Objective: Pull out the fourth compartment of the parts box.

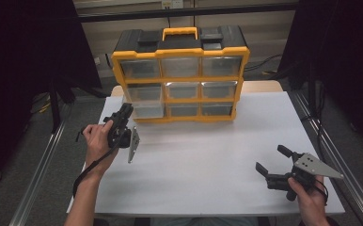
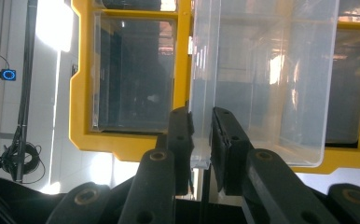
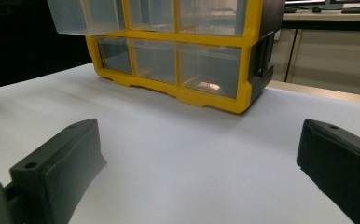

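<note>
Organiser: a yellow-and-black drawer cabinet (image 1: 180, 75) with clear drawers in three rows is stood at the far side of the white desk (image 1: 208, 160).
Pulled drawer: the clear drawer (image 1: 146, 110) at the bottom left is drawn partly out; nothing is seen inside it.
Other drawers: pushed in; contents cannot be told.
Left gripper (image 1: 122, 123): jaws are clenched on the drawer's front wall.
Right gripper (image 1: 272, 164): jaws are spread wide, nothing between them, held near the desk's right front.

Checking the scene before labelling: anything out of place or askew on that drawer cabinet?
One thing: the clear drawer at the bottom left of the yellow cabinet sticks out past the frame, while the others sit flush. The left gripper has its jaws clamped on the drawer's front edge. Nothing looks spilled or damaged.
</note>
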The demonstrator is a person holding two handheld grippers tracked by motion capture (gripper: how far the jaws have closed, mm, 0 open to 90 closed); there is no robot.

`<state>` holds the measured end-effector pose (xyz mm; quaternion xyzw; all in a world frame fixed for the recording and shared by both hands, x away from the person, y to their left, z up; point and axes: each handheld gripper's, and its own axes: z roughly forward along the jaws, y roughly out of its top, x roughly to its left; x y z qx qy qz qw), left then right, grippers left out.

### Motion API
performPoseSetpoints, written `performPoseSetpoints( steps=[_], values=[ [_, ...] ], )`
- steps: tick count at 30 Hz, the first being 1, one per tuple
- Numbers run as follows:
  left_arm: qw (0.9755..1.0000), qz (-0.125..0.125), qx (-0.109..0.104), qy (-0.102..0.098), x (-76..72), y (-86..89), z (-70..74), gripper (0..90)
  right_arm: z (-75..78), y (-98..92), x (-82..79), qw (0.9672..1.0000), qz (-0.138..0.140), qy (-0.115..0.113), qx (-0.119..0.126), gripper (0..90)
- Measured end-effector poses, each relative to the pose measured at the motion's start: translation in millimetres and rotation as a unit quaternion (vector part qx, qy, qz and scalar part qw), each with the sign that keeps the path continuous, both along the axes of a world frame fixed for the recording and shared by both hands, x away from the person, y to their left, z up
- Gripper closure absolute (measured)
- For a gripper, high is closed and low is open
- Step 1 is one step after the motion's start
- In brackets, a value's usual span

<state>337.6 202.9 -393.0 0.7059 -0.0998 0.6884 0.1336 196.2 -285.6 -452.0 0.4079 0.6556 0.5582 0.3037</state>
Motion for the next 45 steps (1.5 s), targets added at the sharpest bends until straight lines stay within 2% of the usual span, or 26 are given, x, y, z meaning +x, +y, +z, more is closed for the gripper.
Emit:
performPoseSetpoints(
  steps=[2, 6, 10, 16, 23, 25, 26, 29, 36, 39, 41, 42, 45],
  values=[
    [1.0000, -0.002, 0.004, 0.001, -1.6, 0.3, 1.0, 78.8, 0.1, -0.1, -0.5, 1.0000, 0.001, -0.001, -0.003, 0.0],
    [1.0000, -0.001, -0.001, -0.003, -3.1, 0.1, -0.8, 78.8, 0.0, -0.8, -0.6, 1.0000, -0.002, -0.001, -0.001, 0.0],
    [1.0000, -0.006, 0.008, -0.002, -4.0, -0.1, -0.3, 78.8, 0.2, -0.8, -2.1, 1.0000, -0.002, -0.003, -0.003, 0.0],
    [0.9999, -0.010, -0.003, 0.001, -5.9, 1.0, -2.1, 78.6, 0.1, -0.7, -1.1, 1.0000, -0.001, -0.001, -0.001, 0.0],
    [0.9999, -0.013, 0.003, 0.000, -5.3, 1.8, -0.7, 78.5, -0.2, -0.9, -1.6, 1.0000, 0.000, -0.001, -0.001, 0.0],
    [1.0000, -0.007, 0.006, 0.000, -5.3, 2.1, -0.8, 78.5, -0.2, -1.1, -1.4, 1.0000, 0.000, -0.002, -0.002, 0.0],
    [1.0000, -0.007, 0.001, 0.003, -4.7, 2.4, -1.9, 78.4, -0.2, -1.0, -1.3, 1.0000, 0.000, -0.002, -0.003, 0.0],
    [1.0000, -0.007, 0.000, 0.003, -4.1, 2.8, -3.0, 78.3, -0.2, -0.1, -1.1, 1.0000, 0.000, 0.000, -0.001, 0.0],
    [1.0000, -0.007, 0.003, -0.004, -2.4, 3.2, -3.5, 78.1, -0.3, -0.3, -0.9, 1.0000, 0.000, -0.001, -0.002, 0.0],
    [1.0000, -0.007, 0.004, 0.002, -1.3, 3.2, -3.2, 78.2, -0.3, -0.1, -1.0, 1.0000, 0.000, 0.001, -0.002, 0.0],
    [0.9999, -0.005, 0.007, -0.007, -1.7, 2.9, -3.6, 78.2, -0.3, 0.0, -0.7, 1.0000, 0.000, 0.000, -0.002, 0.0],
    [1.0000, -0.008, 0.002, 0.002, -1.0, 3.4, -3.6, 78.1, -0.3, 0.2, -0.7, 1.0000, 0.000, 0.000, -0.002, 0.0],
    [1.0000, -0.006, 0.004, 0.003, -1.0, 3.3, -3.3, 78.0, -0.4, 0.1, -0.3, 1.0000, -0.001, 0.000, -0.002, 0.0]
  ],
)
